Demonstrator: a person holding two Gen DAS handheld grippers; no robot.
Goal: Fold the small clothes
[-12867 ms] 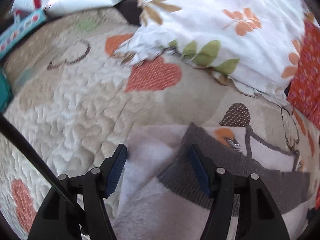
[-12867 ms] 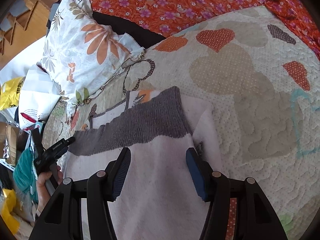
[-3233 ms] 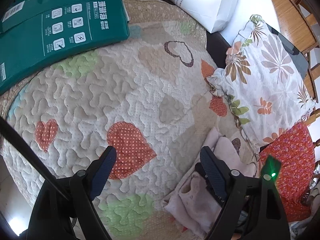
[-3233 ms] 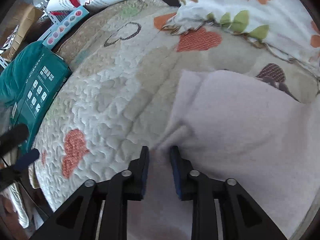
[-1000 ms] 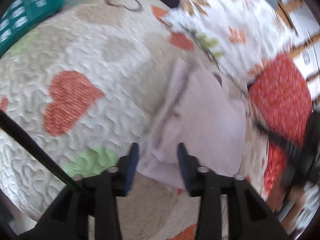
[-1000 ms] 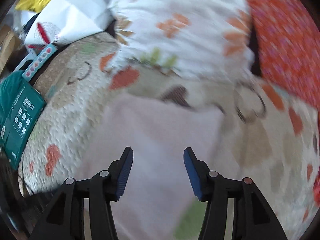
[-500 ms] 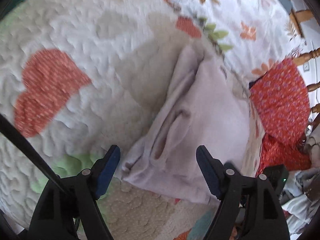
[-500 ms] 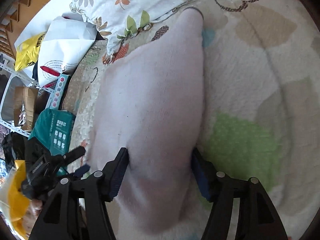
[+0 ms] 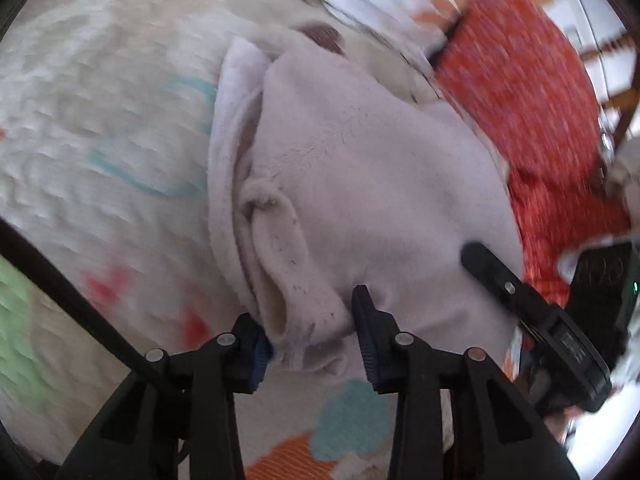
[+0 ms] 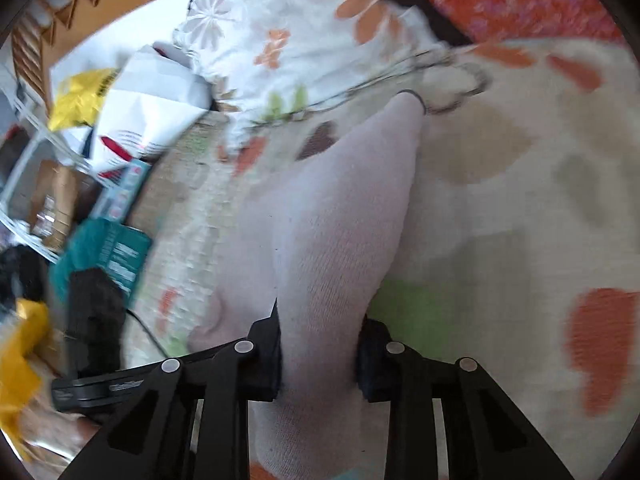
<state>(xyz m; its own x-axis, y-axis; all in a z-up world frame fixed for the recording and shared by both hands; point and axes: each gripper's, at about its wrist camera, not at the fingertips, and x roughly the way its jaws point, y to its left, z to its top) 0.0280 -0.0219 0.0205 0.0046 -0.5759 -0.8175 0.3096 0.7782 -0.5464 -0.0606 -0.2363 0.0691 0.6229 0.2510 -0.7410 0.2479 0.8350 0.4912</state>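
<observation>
A pale pink fleece garment (image 9: pixel 360 168), folded into a thick bundle, lies on the quilted heart-pattern bedspread (image 9: pixel 100 120). My left gripper (image 9: pixel 310 332) is shut on the bundle's near layered edge. My right gripper (image 10: pixel 318 354) is shut on the same garment (image 10: pixel 340 220) at its near end, and the cloth bulges up between the pads. The right gripper also shows in the left wrist view (image 9: pixel 520 300) at the bundle's right edge. The left gripper shows in the right wrist view (image 10: pixel 96 388) at the lower left.
A floral pillow (image 10: pixel 304 28) and an orange flowered cloth (image 9: pixel 532 92) lie at the far side. A green box (image 10: pixel 116 248), a white bag (image 10: pixel 148 108) and a yellow bag (image 10: pixel 84 92) sit off the bed's left edge.
Both grippers have closed on the folded bundle; half a second ago their jaws were open around it. The left wrist view has swung toward the orange cloth, and both views are blurred by motion.
</observation>
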